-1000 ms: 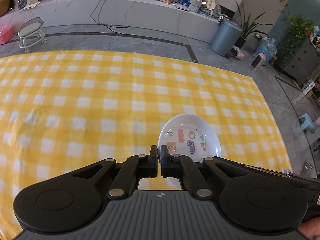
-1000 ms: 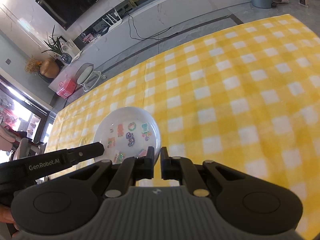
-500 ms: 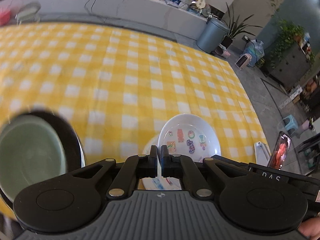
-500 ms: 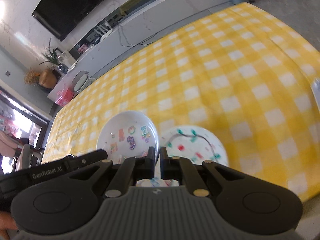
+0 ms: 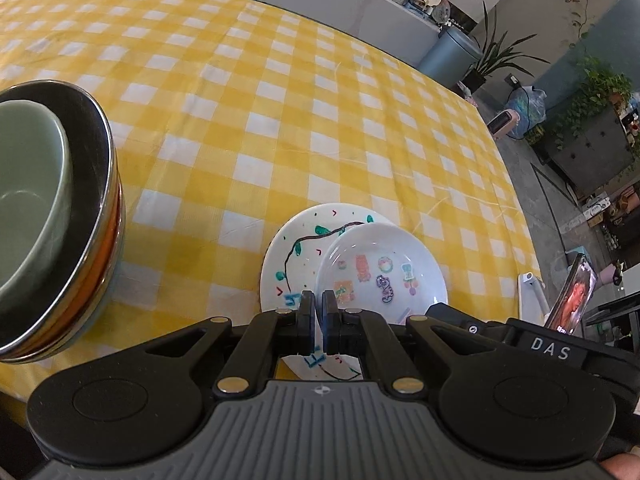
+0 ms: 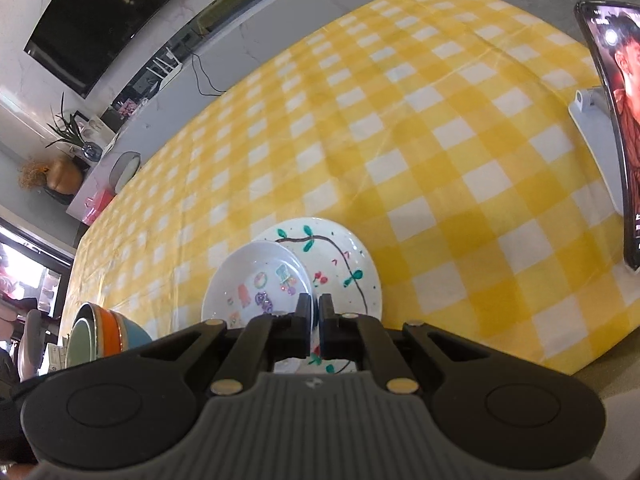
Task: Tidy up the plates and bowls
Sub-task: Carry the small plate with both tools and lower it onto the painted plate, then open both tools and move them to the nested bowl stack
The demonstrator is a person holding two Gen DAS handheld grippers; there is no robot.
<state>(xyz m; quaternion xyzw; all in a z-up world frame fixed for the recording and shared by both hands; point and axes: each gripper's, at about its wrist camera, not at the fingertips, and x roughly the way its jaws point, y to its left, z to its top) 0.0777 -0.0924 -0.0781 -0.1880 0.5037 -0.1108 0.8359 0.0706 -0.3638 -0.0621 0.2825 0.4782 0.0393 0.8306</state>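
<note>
A small white plate with cartoon stickers (image 5: 380,272) (image 6: 256,284) is held by its rim between both grippers, just above a larger white plate painted with a green vine (image 5: 298,248) (image 6: 340,268) that lies on the yellow checked tablecloth. My left gripper (image 5: 319,304) is shut on the sticker plate's rim. My right gripper (image 6: 315,306) is shut on the rim from the other side. A stack of nested bowls (image 5: 48,216) (image 6: 100,334), green innermost, then steel, orange and blue, stands to the left.
A phone on a white stand (image 6: 612,128) (image 5: 568,300) stands at the table's right edge. The yellow checked tablecloth (image 5: 280,100) stretches far ahead. The table's near edge lies just under the grippers.
Both grippers carried the sticker plate back toward the near edge and down. The vine plate, the bowl stack and the phone came into view; the sticker plate now hangs over the vine plate.
</note>
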